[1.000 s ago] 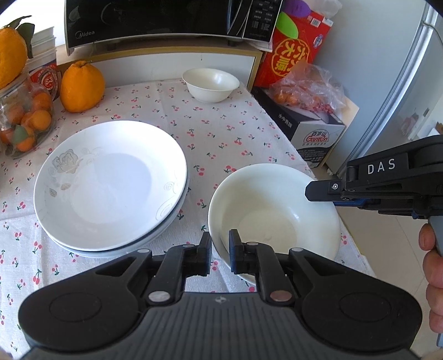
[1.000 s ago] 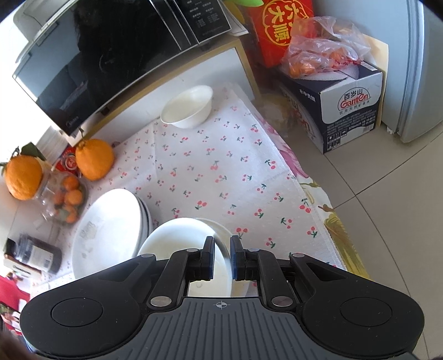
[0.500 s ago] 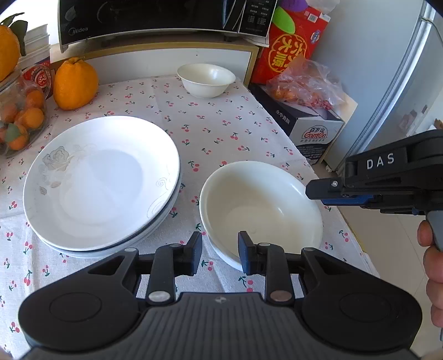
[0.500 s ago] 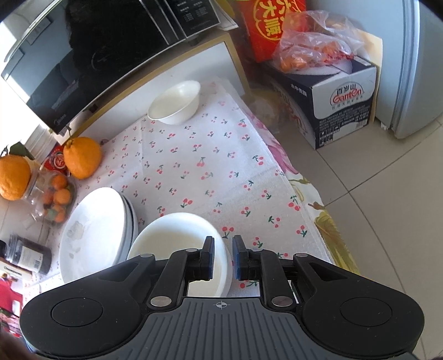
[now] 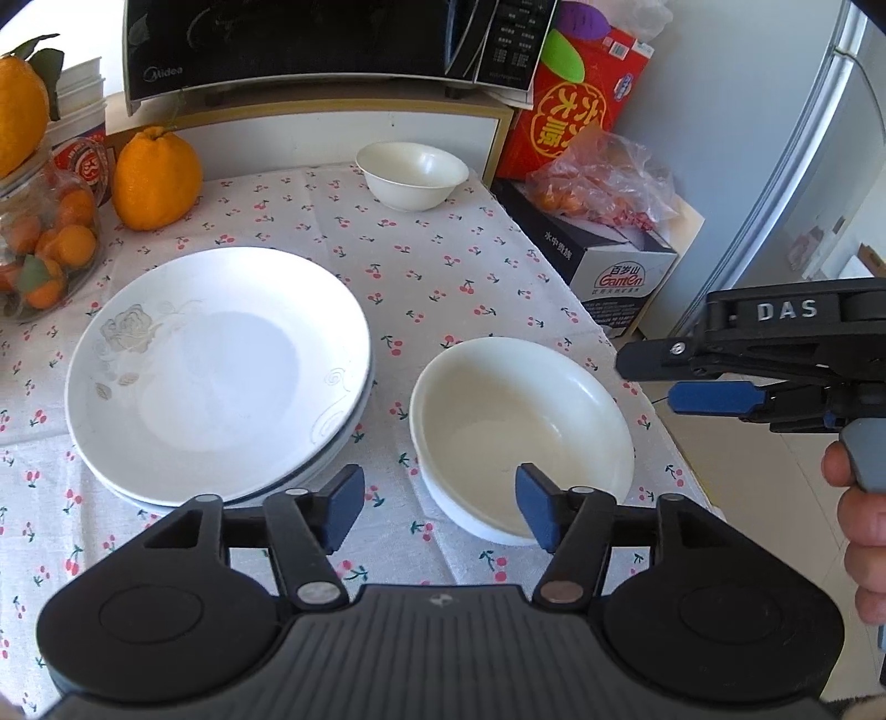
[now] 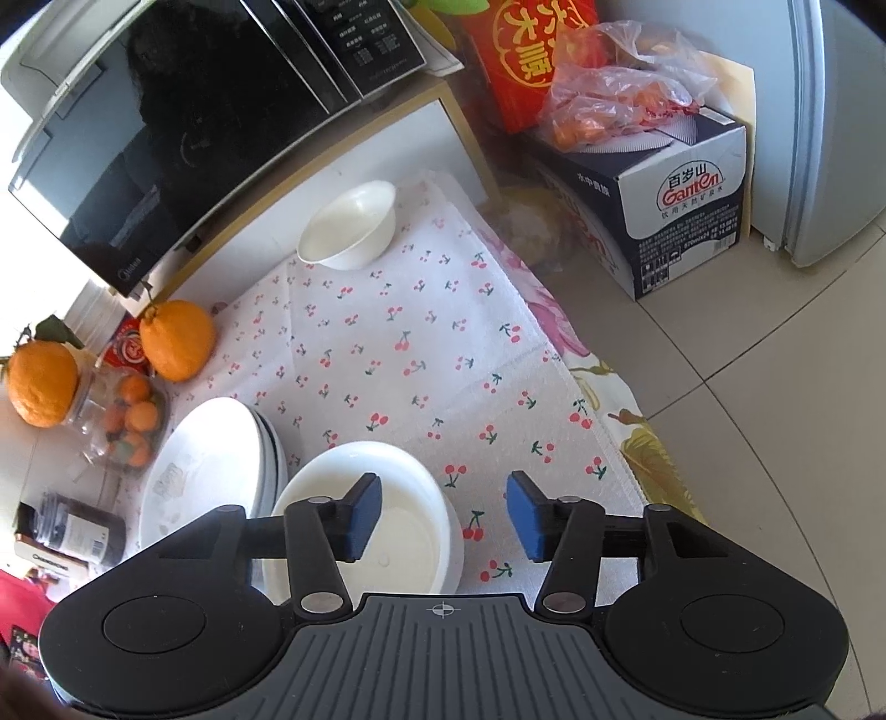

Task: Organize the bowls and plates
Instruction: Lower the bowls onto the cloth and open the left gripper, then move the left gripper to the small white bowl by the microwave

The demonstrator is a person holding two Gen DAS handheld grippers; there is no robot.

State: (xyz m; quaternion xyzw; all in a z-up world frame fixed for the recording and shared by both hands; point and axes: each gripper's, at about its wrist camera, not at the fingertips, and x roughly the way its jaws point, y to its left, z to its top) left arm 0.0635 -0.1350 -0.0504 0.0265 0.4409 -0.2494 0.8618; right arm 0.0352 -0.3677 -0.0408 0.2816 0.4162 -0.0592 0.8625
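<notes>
A large white bowl (image 5: 520, 426) sits on the cherry-print cloth, right of a stack of white plates (image 5: 216, 371). My left gripper (image 5: 440, 512) is open just in front of the bowl's near rim, holding nothing. My right gripper (image 6: 443, 515) is open above the bowl's (image 6: 382, 515) right side, empty; it shows from the side in the left wrist view (image 5: 720, 376). A small white bowl (image 5: 412, 174) stands at the back of the table, also in the right wrist view (image 6: 349, 227). The plates (image 6: 210, 476) lie left of the large bowl.
A black microwave (image 5: 332, 44) stands on a shelf behind the table. Oranges (image 5: 156, 177) and a jar of small fruit (image 5: 44, 243) sit at the left. A water carton (image 5: 603, 260) with a fruit bag (image 5: 603, 177) and a fridge (image 5: 803, 166) stand right of the table's edge.
Both grippers have opened; the left one let go of the large bowl's rim and drew back a little. The bowl now rests on the cloth.
</notes>
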